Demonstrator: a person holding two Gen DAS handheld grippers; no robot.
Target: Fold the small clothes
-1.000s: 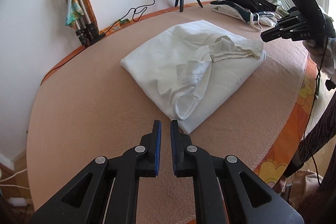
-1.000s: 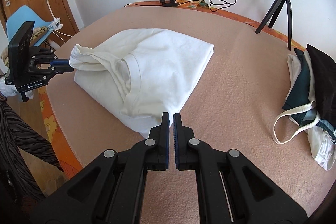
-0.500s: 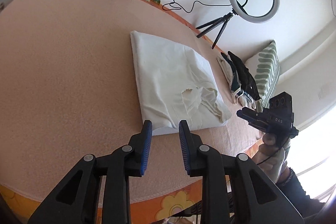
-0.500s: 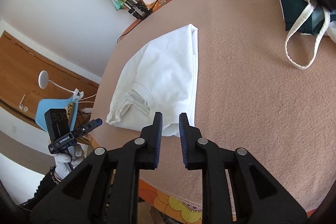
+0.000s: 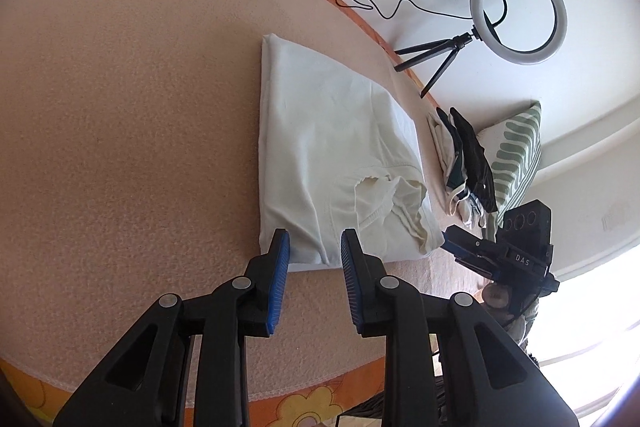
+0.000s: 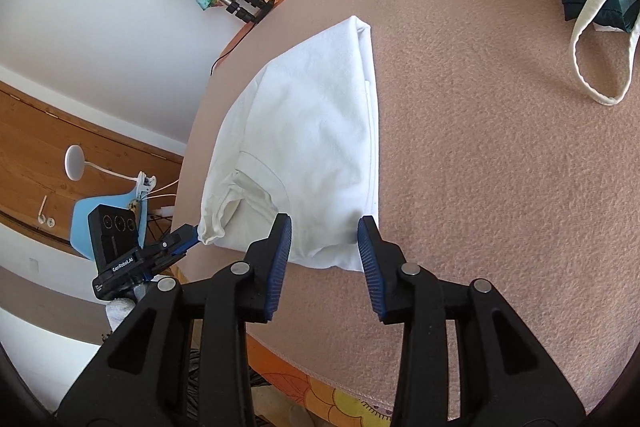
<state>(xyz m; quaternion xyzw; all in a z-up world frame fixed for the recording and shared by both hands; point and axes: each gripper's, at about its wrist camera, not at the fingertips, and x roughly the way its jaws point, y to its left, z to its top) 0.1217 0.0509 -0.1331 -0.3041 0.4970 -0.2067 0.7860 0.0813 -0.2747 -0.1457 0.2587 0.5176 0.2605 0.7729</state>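
Pinkish-beige blanket (image 5: 120, 107) covers the work surface, and the shirt (image 5: 328, 147), white and already folded into a long rectangle, lies flat on it. Its long axis runs from the near edge of the blanket away toward the ring light (image 5: 518, 13) at the wall. The collar end, rumpled, is the near end.

Both grippers sit at that near short edge, 1 toward each corner. The left gripper (image 5: 314, 259) points at the corner farther from the ring light; its jaws stand apart with nothing pressed between the pads, and the shirt's edge lies just beyond the tips. The right gripper (image 6: 326, 239) faces the corner on the ring-light side; its jaws are opening, with the hem showing in the gap but not pinched. Each gripper appears small in the other's view, beside the shirt's near corners.

Neither hand is clearly nearer; they look evenly matched across the short edge. The likely next move is to take the 2 near corners and carry them along the long axis toward the far end, so an even pair of grips matters.

Dark clothes (image 5: 464, 155) lie piled beside the shirt on the ring-light side, well clear of the fold path.
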